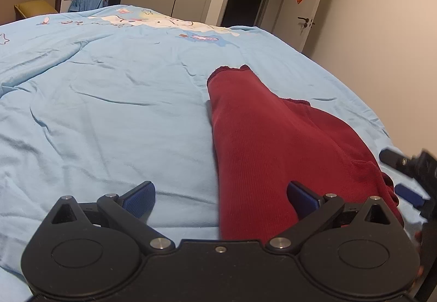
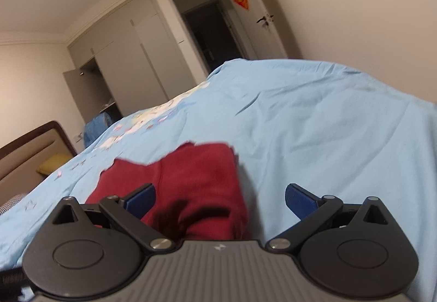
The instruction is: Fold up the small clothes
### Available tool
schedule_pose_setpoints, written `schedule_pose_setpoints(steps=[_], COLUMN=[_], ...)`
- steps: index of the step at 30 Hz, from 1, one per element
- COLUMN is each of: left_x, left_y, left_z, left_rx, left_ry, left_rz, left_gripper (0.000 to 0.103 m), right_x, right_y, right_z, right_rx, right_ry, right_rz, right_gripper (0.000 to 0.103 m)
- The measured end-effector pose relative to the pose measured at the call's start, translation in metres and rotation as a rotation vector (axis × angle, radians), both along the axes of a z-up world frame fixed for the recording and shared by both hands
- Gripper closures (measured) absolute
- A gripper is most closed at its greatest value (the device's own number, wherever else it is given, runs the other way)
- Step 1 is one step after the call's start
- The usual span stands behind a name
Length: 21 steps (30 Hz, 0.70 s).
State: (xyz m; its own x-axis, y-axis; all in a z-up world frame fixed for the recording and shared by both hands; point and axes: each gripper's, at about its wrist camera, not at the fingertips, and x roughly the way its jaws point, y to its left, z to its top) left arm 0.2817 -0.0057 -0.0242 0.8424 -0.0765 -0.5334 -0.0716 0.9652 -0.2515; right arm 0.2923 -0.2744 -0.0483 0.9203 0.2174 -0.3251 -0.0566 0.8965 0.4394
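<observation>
Fingers of left gripper [image 1: 220, 201] and right gripper [image 2: 220, 201] stand wide, holding nothing. Seize the near edge of the dark red ribbed garment [image 1: 262, 143] at both corners, then fold evenly across the blue bedsheet [image 1: 109, 99].

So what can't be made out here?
- Red garment: near end hidden behind the left gripper body, left wrist view.
- Its folds and edges: motion-blurred, right wrist view.
- Right gripper: only partly in frame at the left view's right edge.
</observation>
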Motion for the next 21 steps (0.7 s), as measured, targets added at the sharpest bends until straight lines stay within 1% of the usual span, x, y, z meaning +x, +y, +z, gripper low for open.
schedule_pose_setpoints(steps=[2,3,5,6,9,11,14,21], left_x=[0.0,0.0,-0.001,-0.001,-0.001,-0.001,-0.001,-0.002], left_y=[0.0,0.0,-0.001,-0.001,-0.001,-0.001,-0.001,0.002], left_z=[0.0,0.001,0.001,0.001,0.001,0.001,0.001,0.001], left_rx=[0.0,0.001,0.004,0.004,0.003,0.002,0.002,0.001], left_ry=[0.002,0.003,0.004,0.005,0.004,0.005,0.005,0.009], left_rz=[0.0,0.0,0.0,0.0,0.001,0.001,-0.002,-0.006], left_gripper=[0.001,0.001,0.001,0.001,0.001,0.001,0.001,0.001], right_x=[0.018,0.029,0.051,0.054,0.045,0.034,0.015,-0.004], right_y=[-0.004,-0.006,-0.009,-0.009,-0.003,0.003,0.01,0.011], right_z=[0.006,0.006,0.002,0.0,0.001,-0.002,-0.003,-0.005], right_rx=[-0.019,-0.031,-0.035,-0.032,-0.07,-0.12,-0.197,-0.215], right_ry=[0.059,0.115,0.256,0.289,0.286,0.289,0.268,0.235], right_rz=[-0.051,-0.063,-0.067,-0.066,-0.028,-0.003,0.026,0.023], right_gripper=[0.0,0.0,0.0,0.0,0.0,0.0,0.0,0.0])
